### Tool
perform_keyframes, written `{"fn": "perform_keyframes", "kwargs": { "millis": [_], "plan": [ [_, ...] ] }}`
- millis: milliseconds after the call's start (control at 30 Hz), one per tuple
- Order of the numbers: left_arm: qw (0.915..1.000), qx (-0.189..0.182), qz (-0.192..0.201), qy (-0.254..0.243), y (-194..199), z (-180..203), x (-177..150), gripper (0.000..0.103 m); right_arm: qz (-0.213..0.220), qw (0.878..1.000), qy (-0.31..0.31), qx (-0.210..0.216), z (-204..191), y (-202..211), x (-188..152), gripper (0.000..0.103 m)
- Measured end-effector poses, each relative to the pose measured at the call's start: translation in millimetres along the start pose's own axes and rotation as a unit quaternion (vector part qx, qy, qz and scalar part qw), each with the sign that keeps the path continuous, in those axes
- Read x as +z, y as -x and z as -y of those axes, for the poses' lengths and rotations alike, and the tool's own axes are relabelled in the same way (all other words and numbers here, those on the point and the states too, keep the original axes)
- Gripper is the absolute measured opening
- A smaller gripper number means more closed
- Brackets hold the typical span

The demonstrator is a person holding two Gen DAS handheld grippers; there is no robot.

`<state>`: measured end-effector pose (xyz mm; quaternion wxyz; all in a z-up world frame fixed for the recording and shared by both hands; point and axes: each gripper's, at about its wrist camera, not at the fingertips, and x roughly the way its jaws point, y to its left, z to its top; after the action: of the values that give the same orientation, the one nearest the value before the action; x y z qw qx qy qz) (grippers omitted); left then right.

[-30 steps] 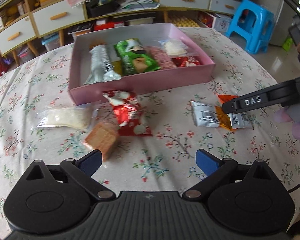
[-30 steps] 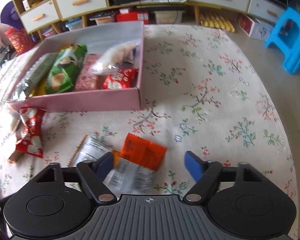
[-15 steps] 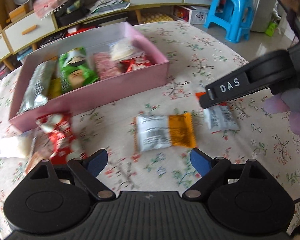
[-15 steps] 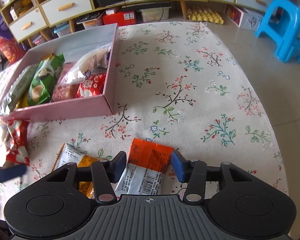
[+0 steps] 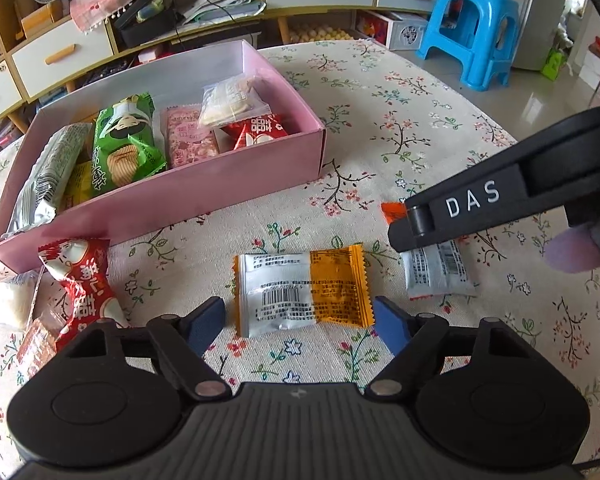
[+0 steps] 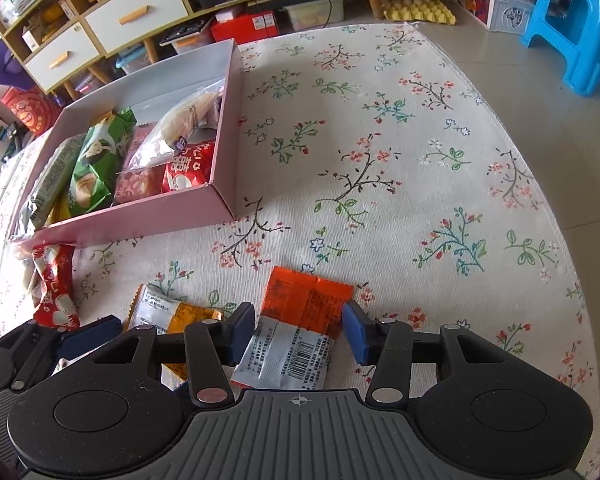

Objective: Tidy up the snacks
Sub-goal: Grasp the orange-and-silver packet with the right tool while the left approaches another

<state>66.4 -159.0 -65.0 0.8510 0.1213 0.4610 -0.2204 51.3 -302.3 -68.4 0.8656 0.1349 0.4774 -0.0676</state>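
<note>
The left tongs [image 5: 299,318] are closing, pads either side of the yellow-and-silver snack packet [image 5: 300,290] but not yet pressing it; the right tongs [image 6: 299,326] pinch the orange-and-silver packet [image 6: 296,332]; both packets lie on the floral surface [image 6: 380,160]; the pink box [image 5: 220,188] of snacks sits at eleven o'clock.

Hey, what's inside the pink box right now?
The pink box holds a silver packet, green chip bag, pink bar, clear bag and red packet. Something yellow underneath is mostly covered.
</note>
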Motion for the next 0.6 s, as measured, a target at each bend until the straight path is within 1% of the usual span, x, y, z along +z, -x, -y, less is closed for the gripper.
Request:
{"fn": "perform_keyframes", "kwargs": {
  "millis": [167, 400, 467, 600],
  "plan": [
    [1.0, -0.005, 0.001, 0.0, 1.1, -0.7, 0.8, 0.071, -0.005, 1.0, 0.0, 0.008, -1.5, 0.5, -1.5, 0.046],
    [0.9998, -0.016, 0.007, 0.013, 1.4, -5.6, 4.7, 0.062, -0.007, 1.0, 0.001, 0.011, -5.1, 0.2, -2.3, 0.044],
    [0.9998, -0.014, 0.007, 0.011, 2.9, -5.0, 5.2, 0.056, -0.007, 1.0, 0.005, 0.01, -6.5, 0.2, -2.7, 0.043],
    [0.9998, -0.01, 0.007, 0.013, 4.2, -5.9, 7.1, 0.052, -0.006, 1.0, 0.01, 0.01, -8.2, 1.0, -3.1, 0.041]
  ]
}}
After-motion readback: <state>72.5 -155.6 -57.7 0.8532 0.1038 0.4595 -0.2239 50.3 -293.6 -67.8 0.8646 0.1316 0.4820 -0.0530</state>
